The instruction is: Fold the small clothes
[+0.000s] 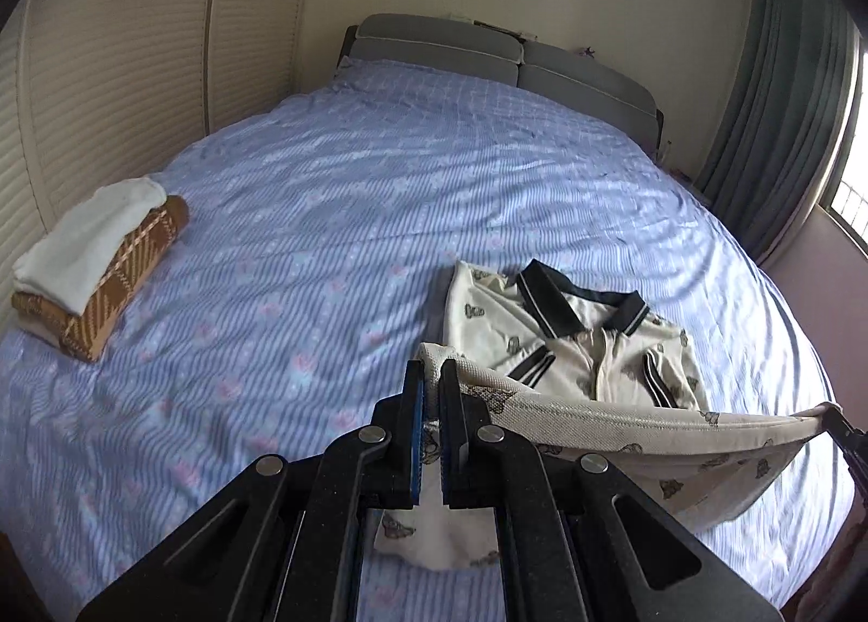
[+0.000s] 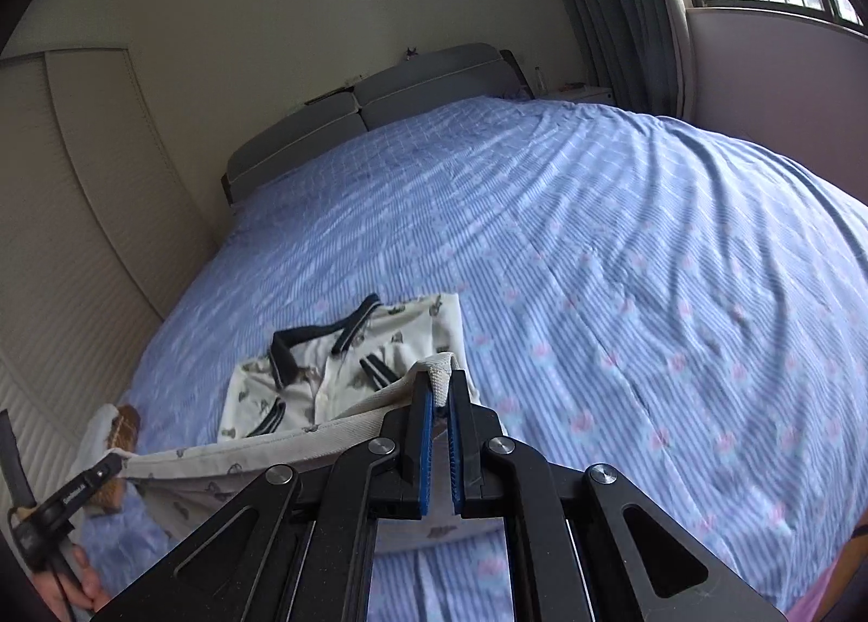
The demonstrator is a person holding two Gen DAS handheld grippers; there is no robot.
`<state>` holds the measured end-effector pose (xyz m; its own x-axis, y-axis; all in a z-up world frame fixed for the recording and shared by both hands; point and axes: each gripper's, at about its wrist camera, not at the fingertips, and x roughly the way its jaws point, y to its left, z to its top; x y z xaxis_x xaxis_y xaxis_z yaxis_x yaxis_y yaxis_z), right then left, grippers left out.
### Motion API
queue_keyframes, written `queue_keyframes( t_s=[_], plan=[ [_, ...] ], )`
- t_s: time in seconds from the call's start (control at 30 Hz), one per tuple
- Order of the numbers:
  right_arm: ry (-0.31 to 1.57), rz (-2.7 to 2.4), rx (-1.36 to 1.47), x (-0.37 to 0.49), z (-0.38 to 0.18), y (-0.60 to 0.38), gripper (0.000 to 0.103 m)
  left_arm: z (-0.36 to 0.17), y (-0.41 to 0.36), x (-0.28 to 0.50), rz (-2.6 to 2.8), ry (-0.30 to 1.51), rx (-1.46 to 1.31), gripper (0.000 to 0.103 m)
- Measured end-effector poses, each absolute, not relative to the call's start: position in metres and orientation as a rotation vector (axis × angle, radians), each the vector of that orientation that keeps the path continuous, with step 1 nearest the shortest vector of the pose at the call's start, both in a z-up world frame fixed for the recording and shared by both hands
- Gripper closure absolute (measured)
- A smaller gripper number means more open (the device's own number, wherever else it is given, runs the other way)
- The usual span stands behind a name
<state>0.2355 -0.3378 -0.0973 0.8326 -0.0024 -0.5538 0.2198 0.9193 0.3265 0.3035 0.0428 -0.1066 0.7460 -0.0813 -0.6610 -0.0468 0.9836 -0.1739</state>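
Your left gripper (image 1: 432, 378) and right gripper (image 2: 440, 388) each clamp one hem corner of one cream butterfly-print polo shirt (image 1: 569, 340), its collar end lying on the blue striped bedsheet (image 1: 325, 220). One stack of two folded items (image 1: 92, 269), white over brown plaid, sits well apart.

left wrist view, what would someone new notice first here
The cream polo shirt with the dark collar lies on the near part of the blue striped bed, its lower edge lifted and stretched taut between the left gripper and the right gripper, both shut on the fabric. Off at the bed's left edge sits a neat stack of folded clothes, white on top of brown plaid.
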Motion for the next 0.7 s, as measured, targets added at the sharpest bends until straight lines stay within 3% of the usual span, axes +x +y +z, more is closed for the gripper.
queue_keyframes(
  t_s=[0.37, 0.7],
  plan=[
    [0.639, -0.164, 0.374, 0.398, -0.138, -0.363, 0.097, -0.144, 0.013, 0.46, -0.015, 0.756, -0.131, 0.096],
    [0.746, -0.158, 0.377, 0.468, -0.196, -0.37, 0.097, -0.201, -0.005, 0.515, -0.019, 0.84, -0.036, 0.093]
  ],
)
